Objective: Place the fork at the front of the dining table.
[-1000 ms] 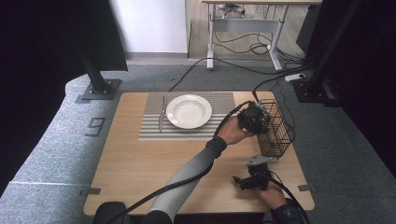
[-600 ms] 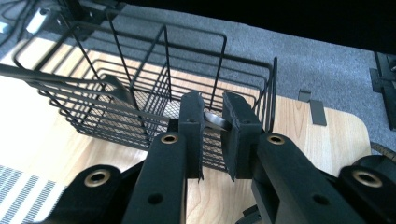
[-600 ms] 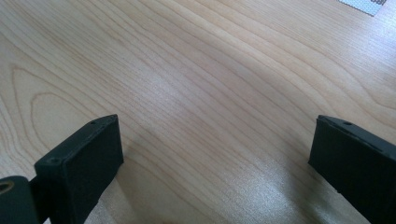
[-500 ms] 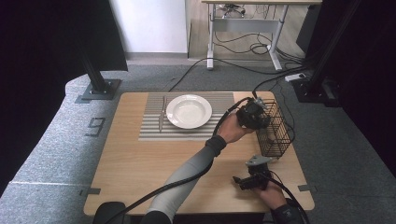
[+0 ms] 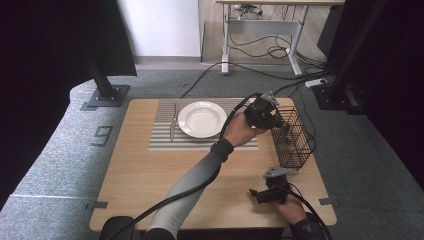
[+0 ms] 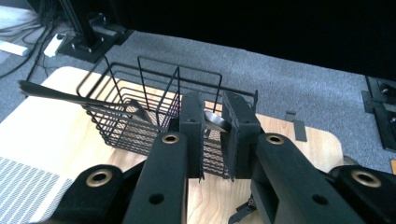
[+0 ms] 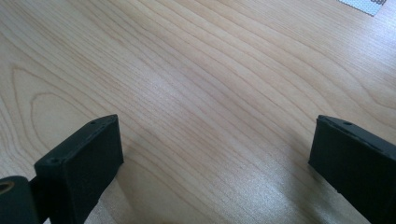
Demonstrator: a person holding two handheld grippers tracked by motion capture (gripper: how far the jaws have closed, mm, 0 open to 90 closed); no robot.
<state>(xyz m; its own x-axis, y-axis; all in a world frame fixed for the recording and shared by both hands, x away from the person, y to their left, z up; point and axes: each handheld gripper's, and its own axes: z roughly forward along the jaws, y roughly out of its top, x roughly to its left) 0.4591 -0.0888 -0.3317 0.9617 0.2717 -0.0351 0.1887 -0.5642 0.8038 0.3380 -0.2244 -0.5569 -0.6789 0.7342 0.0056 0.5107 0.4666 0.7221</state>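
Lifting a slim metal utensil out of the black wire basket at 3 o'clock on the light wooden desk. Left tool clenched on one end of it, jaws just closed down, shiny tip visible between the pads. Rest of the shaft jutting sideways across the basket rim; kind of utensil not clear.

- Best raised straight up until free of the wires and the divider. Probably easy to snag a long overhang like that.
- Wrist kept steady: gripped near one end, likely to pivot in the pads if swung.
- Then across toward 9 o'clock, to the round white plate on the grey-striped placemat. Another silver utensil lying at the plate's 9 o'clock, so the free 3 o'clock side looks the likely spot.

Right tool released, spread wide over bare wood near 5 o'clock, nothing in it.
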